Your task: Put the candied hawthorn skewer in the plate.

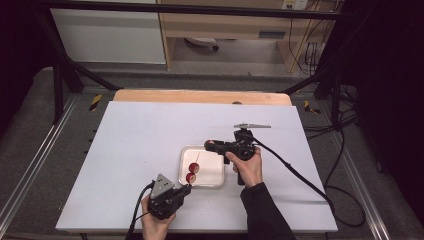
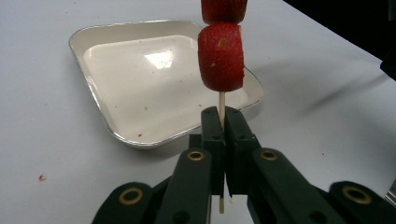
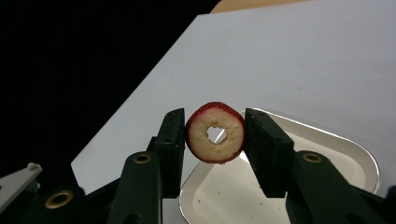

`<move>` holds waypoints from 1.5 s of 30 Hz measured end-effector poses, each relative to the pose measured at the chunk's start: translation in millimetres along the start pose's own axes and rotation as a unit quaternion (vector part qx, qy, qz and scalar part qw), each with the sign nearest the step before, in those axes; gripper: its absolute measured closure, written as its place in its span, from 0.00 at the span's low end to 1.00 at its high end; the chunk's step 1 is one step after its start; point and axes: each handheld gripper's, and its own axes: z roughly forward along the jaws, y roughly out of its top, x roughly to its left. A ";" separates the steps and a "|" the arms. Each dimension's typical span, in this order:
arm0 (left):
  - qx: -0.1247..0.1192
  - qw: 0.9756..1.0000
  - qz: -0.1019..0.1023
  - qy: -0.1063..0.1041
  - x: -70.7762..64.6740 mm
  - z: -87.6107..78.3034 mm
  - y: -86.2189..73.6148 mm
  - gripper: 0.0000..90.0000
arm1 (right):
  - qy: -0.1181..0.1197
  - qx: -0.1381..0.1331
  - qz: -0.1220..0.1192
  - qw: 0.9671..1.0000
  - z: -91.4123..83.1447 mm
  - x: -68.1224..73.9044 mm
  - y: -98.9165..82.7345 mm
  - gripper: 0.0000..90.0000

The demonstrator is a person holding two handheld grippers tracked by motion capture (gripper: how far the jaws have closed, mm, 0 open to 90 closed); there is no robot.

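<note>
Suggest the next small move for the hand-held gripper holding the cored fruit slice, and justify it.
Probably bring the right hand-held gripper toward the thin wooden skewer, lining up the hole of the red-skinned, cored fruit slice with its free tip. The left hand-held gripper clamps the skewer, already carrying two red fruit pieces.

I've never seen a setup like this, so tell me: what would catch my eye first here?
Probably the red fruit pieces threaded on a thin wooden skewer, which the left gripper pinches upright beside a white tray. Next, the right gripper holds a cored red slice above that tray, its hole showing right through.
</note>
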 end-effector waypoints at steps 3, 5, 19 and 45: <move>-0.002 1.000 0.002 -0.004 -4.7 2.4 0.7 0.98 | 0.001 -0.028 0.008 1.000 -3.8 0.5 -3.0 0.67; -0.003 1.000 -0.002 -0.004 -7.2 3.8 1.3 0.98 | 0.003 -0.047 0.012 0.999 -5.1 -0.2 -5.3 0.67; -0.002 1.000 -0.018 0.009 -21.0 21.3 2.8 0.98 | 0.023 -0.121 0.036 0.992 -1.8 -4.4 -26.0 0.67; -0.011 0.998 -0.054 0.022 -21.7 31.7 1.0 0.98 | 0.032 -0.178 0.071 0.981 9.1 -2.7 -39.3 0.67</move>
